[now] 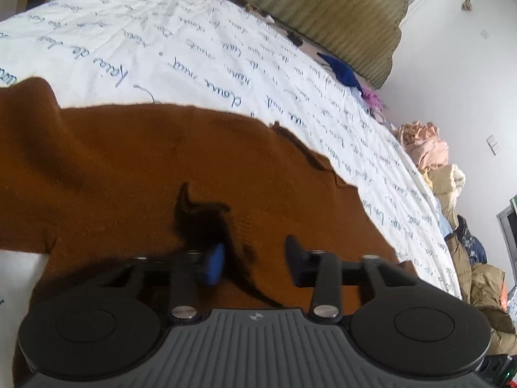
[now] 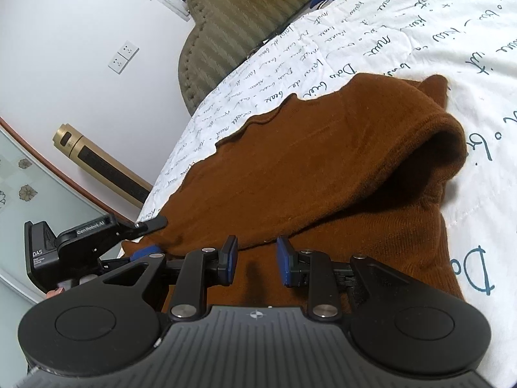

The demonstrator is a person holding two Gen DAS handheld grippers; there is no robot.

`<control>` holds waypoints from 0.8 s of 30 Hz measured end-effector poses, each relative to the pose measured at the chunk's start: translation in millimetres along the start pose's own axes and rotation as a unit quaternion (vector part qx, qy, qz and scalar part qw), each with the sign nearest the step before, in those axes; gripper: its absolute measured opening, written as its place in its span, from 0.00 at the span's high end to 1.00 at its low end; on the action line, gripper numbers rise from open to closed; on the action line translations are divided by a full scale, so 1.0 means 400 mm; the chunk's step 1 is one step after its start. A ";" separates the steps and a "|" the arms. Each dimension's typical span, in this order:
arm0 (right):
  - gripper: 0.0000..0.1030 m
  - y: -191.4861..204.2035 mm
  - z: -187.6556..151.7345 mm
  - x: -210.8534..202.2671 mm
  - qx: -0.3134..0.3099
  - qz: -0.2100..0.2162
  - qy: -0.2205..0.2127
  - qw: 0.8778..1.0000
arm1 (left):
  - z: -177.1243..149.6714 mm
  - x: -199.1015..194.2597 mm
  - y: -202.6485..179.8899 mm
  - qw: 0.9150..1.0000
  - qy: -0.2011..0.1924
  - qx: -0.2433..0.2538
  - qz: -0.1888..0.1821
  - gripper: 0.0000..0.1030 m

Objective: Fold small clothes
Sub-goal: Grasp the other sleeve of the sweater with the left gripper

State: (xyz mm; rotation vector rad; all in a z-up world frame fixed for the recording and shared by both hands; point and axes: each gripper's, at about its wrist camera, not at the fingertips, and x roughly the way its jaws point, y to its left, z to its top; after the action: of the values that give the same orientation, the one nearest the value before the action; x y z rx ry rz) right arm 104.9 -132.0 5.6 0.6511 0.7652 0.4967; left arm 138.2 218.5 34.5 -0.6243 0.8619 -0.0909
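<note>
A brown knitted garment (image 1: 161, 168) lies spread on the white bedsheet with blue script (image 1: 194, 48). My left gripper (image 1: 255, 263) is open just above the garment's near part, nothing between its fingers. In the right wrist view the same garment (image 2: 323, 161) has one part folded over, making a raised hollow fold at the right. My right gripper (image 2: 257, 258) is open right at the lower edge of the folded layer. The left gripper (image 2: 142, 236) shows at the garment's left edge; its fingers straddle the fabric edge.
An olive striped headboard (image 1: 339, 9) stands behind the bed. Small clothes lie along the far bed edge: a blue piece (image 1: 342, 71), a pink piece (image 1: 371, 97). A heap of clothes (image 1: 429, 152) is piled at the right. A gold tower heater (image 2: 97, 161) stands by the wall.
</note>
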 end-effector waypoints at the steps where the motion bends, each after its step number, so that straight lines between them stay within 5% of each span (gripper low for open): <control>1: 0.70 -0.002 0.001 0.003 0.000 -0.001 0.002 1.000 | -0.001 0.007 0.002 1.000 0.007 -0.004 0.004 0.83; 6: 0.70 -0.002 0.006 0.000 0.000 -0.002 -0.005 1.000 | -0.011 0.017 0.018 1.000 -0.001 -0.023 0.018 0.94; 13: 0.68 -0.046 0.007 -0.039 0.069 -0.007 -0.027 0.997 | -0.024 -0.028 0.033 0.998 -0.055 -0.033 -0.017 0.95; 24: 0.69 -0.058 0.016 0.008 0.146 -0.045 -0.080 0.985 | 0.010 -0.102 0.095 0.993 -0.108 -0.044 -0.006 0.95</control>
State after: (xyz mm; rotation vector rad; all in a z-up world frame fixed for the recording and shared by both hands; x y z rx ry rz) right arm 115.8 -148.7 -8.5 0.9131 0.7178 0.2461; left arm 107.8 264.5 43.3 -0.7072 0.6559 0.0045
